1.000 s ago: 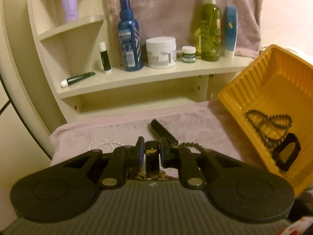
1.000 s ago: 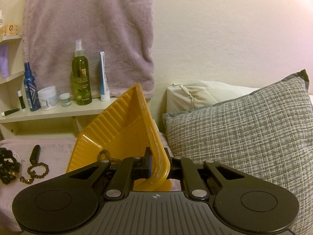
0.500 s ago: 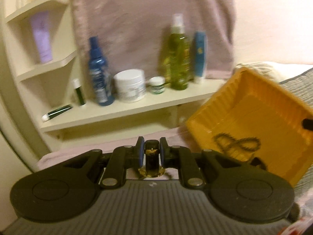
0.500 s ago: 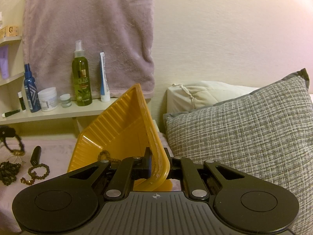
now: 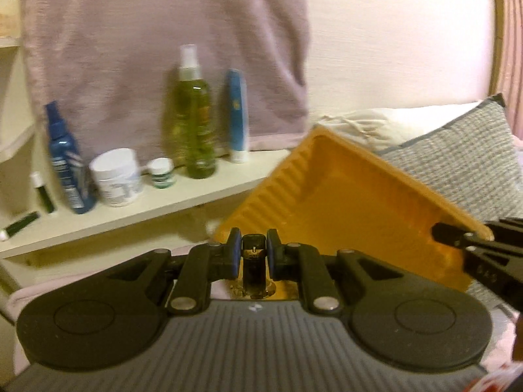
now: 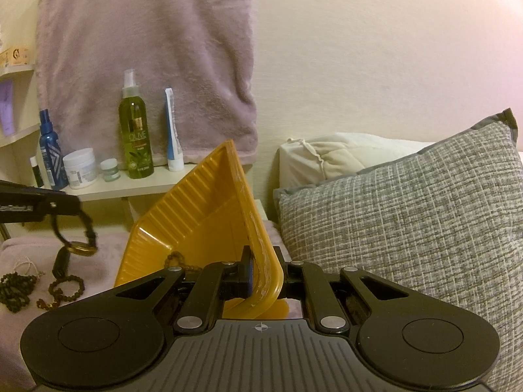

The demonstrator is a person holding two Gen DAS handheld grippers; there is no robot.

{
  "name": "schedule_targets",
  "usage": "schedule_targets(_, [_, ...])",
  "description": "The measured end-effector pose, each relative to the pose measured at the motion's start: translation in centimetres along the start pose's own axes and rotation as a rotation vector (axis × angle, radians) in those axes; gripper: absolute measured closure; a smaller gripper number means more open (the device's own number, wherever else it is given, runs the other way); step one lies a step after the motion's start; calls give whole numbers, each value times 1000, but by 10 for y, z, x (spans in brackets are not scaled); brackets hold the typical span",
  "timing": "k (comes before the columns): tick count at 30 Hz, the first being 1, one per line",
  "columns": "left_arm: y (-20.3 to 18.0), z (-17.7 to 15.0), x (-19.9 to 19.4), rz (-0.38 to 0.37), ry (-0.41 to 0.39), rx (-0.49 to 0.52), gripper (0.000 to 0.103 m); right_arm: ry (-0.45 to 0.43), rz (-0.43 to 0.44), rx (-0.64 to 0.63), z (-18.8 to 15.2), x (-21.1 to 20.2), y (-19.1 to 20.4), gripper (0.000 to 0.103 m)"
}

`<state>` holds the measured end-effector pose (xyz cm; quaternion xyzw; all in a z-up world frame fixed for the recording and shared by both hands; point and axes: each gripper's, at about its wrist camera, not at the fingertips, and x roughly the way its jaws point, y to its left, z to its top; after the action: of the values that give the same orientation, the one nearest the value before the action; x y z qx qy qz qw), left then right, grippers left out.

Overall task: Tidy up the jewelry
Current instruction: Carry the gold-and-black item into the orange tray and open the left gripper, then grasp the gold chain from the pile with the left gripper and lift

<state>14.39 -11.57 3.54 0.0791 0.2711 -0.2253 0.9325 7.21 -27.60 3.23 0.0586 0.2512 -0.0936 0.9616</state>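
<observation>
Left gripper (image 5: 253,254) clamped on a dark watch (image 6: 76,245) dangling just short of the tilted yellow tray (image 6: 196,215) — right gripper (image 6: 266,276) pinching its rim. Risk: strap slipping out, snagging the edge, missing.

A home bedroom: pillows (image 6: 402,228), toiletries on a shelf (image 6: 137,184).

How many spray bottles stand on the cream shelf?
2. The dark blue plastic spray bottle stands toward the shelf's left end; the tall green olive-oil spray bottle stands further right, before the hanging mauve towel. Others may be hidden out of frame.
</observation>
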Motion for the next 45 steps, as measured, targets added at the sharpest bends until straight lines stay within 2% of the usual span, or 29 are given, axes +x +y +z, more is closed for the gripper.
schedule_targets(4, [-11,0,11,-66,19,-13,89,0,0,2,-1,0,0,93])
schedule_targets(8, [-16,-3,26,-90,55,-27,89,1,1,4,-1,0,0,93])
schedule_targets(22, [-35,-4,52,-96,91,-15,88,2,1,9,-1,1,-1,93])
schedule_targets(25, [-37,-3,55,-94,94,-20,83,3,3,8,-1,1,-1,93])
schedule_targets(37, [-14,-5,41,-36,91,-34,83,4,6,12,-1,2,-2,93])
schedule_targets(41, [9,-12,29,4,87,-65,82,9,11,16,0,2,-4,93])
schedule_targets(45, [38,-28,14,77,90,-101,81,9,12,14,-1,1,-4,93])
